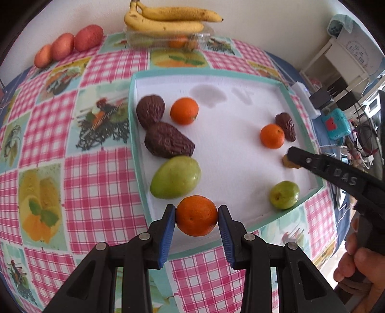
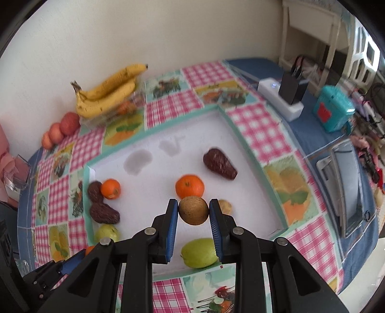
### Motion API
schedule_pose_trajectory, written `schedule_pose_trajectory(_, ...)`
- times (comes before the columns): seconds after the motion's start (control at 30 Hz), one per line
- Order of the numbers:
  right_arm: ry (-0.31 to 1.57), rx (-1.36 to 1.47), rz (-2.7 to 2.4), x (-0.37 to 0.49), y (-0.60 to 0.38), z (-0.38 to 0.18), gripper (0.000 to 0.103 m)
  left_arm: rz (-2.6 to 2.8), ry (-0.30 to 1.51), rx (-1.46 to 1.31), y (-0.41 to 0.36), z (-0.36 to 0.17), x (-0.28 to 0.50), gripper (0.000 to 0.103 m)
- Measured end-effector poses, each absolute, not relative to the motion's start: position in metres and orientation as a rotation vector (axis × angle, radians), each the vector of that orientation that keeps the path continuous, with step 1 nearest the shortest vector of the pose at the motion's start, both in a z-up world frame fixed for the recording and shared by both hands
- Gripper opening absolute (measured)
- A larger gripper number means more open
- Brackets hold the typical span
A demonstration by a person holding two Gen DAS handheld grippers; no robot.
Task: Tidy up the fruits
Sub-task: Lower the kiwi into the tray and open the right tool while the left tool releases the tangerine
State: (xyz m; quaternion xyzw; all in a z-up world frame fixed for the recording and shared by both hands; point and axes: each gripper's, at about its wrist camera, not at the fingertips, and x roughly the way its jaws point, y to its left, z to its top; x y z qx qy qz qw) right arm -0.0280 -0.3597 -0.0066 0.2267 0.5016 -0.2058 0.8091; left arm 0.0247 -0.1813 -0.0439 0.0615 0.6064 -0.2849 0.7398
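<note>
— What are we holding, nearest first?

— Our left gripper (image 1: 196, 216) tilts steeply down, its blue pads (image 1: 166, 237) pinching a dimpled orange (image 1: 196, 215) above the near edge of the white tray (image 1: 240, 79). Our right gripper (image 2: 193, 211) leans down likewise, clamping a round brown fruit (image 2: 193, 210) over the tray's near right part.

— And beyond?

— A smooth green fruit (image 1: 175, 177) lies near the tray's left edge, then two wrinkled dark avocados (image 1: 168, 143), then another orange (image 1: 184, 110). Towards the right edge we see a second green fruit (image 1: 284, 194), an orange and an avocado. At the table's far edge, bananas (image 1: 168, 20) rest on a clear box (image 1: 204, 36).
</note>
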Motion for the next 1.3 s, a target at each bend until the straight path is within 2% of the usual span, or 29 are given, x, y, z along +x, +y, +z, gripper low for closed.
schedule_pose_trajectory(0.37, 1.206, 0.489, -0.431, -0.015, -0.358, -0.059, 0.028, -0.6, 1.384, 0.142, -0.187, -0.067, 0.03, 0.038)
schedule_pose_trajectory(1.0, 1.231, 0.484, -0.452, -0.006, -0.356, -0.071, 0.028, -0.603, 1.387, 0.148, -0.189, -0.07, 0.033, 0.039)
schedule_pose_trajectory(1.17, 1.235, 0.477, -0.459, -0.005, -0.356, -0.071, 0.028, -0.612, 1.376, 0.142, -0.189, -0.061, 0.033, 0.043)
schedule_pose_trajectory(1.27, 1.238, 0.475, -0.454, -0.004, -0.356, -0.07, 0.03, -0.622, 1.363, 0.13, -0.187, -0.054, 0.034, 0.046)
schedule_pose_trajectory(1.3, 1.237, 0.472, -0.453, -0.003, -0.355, -0.069, 0.034, -0.627, 1.358, 0.125, -0.187, -0.051, 0.034, 0.046)
